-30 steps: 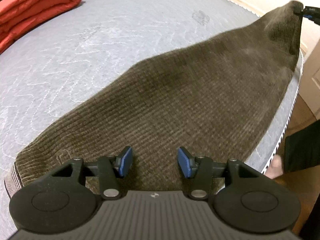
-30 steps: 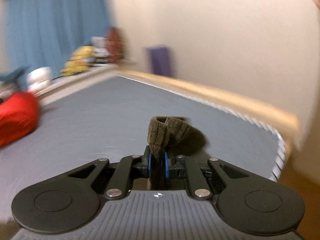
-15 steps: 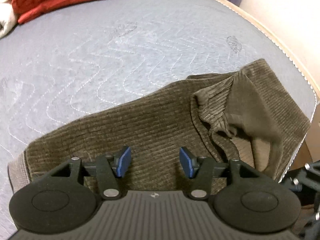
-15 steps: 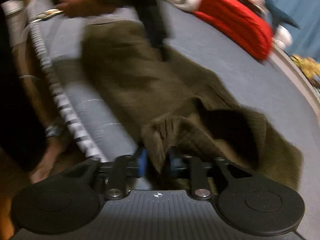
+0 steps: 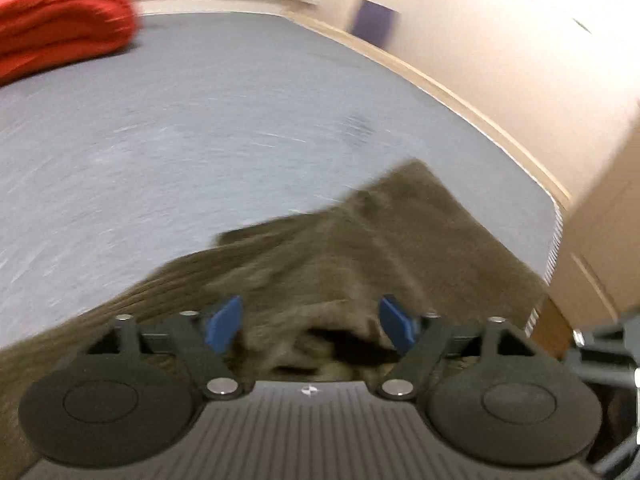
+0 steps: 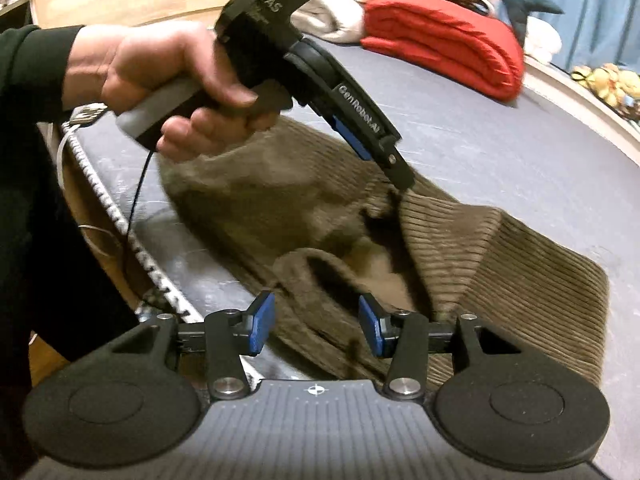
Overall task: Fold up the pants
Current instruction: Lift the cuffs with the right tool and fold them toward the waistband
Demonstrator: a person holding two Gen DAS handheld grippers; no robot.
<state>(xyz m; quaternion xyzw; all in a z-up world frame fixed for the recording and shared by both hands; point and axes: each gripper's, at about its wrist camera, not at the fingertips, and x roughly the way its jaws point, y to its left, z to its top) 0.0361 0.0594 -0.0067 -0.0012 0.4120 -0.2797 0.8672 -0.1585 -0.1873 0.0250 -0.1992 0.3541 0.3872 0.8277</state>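
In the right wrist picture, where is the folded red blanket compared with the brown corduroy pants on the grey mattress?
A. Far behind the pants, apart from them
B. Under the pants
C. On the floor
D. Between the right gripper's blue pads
A: the folded red blanket lies at the far end of the grey mattress, clear of the brown corduroy pants.

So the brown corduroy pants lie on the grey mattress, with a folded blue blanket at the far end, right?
Not quite: the folded blanket at the far end is red, not blue, as the right wrist view shows clearly. The rest holds: the brown corduroy pants lie on the grey mattress.
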